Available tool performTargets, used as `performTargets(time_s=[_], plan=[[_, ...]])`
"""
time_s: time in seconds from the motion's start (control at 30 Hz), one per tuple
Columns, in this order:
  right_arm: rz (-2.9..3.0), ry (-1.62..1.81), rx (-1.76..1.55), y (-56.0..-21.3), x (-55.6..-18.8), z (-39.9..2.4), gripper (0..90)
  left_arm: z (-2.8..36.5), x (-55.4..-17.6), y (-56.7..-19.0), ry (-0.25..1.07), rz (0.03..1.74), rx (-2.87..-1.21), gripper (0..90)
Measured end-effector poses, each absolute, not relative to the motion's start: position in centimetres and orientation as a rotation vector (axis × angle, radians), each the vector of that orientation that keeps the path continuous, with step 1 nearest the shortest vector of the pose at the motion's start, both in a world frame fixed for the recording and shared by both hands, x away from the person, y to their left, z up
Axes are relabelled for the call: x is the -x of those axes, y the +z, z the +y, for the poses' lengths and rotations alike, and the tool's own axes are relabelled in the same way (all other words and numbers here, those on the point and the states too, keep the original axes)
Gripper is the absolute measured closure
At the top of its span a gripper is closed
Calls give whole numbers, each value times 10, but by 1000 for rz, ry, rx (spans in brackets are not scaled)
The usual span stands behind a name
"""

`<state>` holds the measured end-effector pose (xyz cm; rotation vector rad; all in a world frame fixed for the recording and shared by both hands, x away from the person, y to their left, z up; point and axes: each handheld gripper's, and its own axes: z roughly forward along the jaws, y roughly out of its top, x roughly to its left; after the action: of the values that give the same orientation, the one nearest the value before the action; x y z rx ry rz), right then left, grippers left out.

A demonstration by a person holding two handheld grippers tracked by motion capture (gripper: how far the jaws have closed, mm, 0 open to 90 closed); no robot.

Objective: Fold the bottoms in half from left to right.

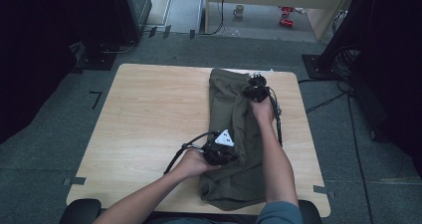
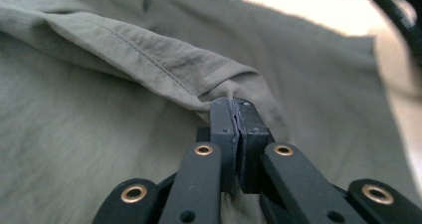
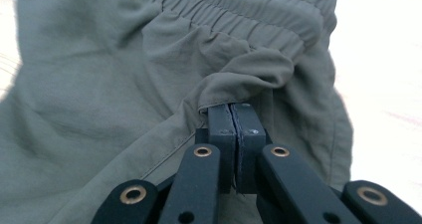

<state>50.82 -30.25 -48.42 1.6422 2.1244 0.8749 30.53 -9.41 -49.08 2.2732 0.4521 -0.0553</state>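
Both claws pinch the shorts [image 1: 234, 129]: left claw [image 2: 238, 115] a hem, right claw [image 3: 234, 115] the waistband.

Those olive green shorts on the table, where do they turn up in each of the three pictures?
High view: the olive shorts lie right of centre on the wooden table, running from its far edge to its near edge.
Left gripper view: the shorts spread behind the left gripper, which pinches a hemmed fold.
Right gripper view: the shorts lie ahead of the right gripper.
Shared landmark: the elastic waistband, at the table's far edge.
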Motion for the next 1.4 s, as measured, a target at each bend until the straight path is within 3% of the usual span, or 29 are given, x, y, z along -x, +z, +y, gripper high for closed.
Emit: performTargets(time_s=[0.43,0.6,1.1,1.4], plan=[[2140,857,-1608,-501,-508,-299,884,-81,-320,-507,-45,441,-2349,886],[2136,861,-1608,-501,-508,-297,883,-60,-333,-505,-73,492,-2355,886],[2120,920,-1579,-506,-508,-274,881,35,-382,-500,59,682,-2342,877],[2134,955,-1575,-507,-507,-264,879,70,-405,-496,162,796,-2343,878]])
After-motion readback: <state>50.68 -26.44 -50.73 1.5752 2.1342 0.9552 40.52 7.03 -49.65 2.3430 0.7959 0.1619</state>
